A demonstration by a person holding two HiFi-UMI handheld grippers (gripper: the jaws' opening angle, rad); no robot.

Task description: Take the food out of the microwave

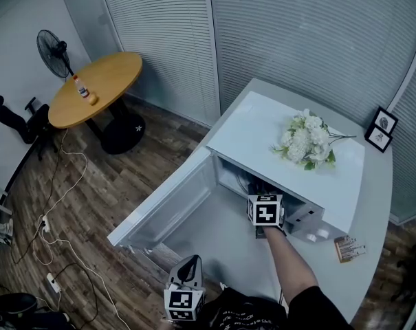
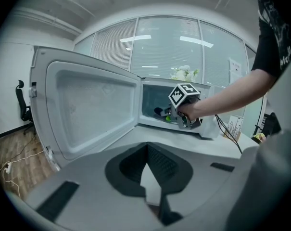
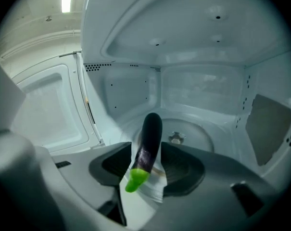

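Observation:
The white microwave point(image 1: 263, 126) stands on a white table with its door point(image 1: 168, 208) swung wide open to the left. My right gripper point(image 3: 147, 166) reaches into the cavity and is shut on a dark purple eggplant point(image 3: 150, 137), whose green stem end points back toward the camera. The eggplant sits above the round turntable point(image 3: 183, 141). In the head view only that gripper's marker cube point(image 1: 265, 210) shows at the microwave mouth. From the left gripper view the eggplant point(image 2: 160, 113) shows just inside the opening. My left gripper point(image 2: 146, 150) hangs back near the table's front edge, jaws together, holding nothing.
White flowers point(image 1: 305, 140) lie on top of the microwave. Two small picture frames point(image 1: 381, 129) and a printed card point(image 1: 349, 247) are on the table point(image 1: 373, 205) at the right. A round wooden table point(image 1: 97, 86), a fan point(image 1: 54, 52) and floor cables point(image 1: 63, 184) are at the left.

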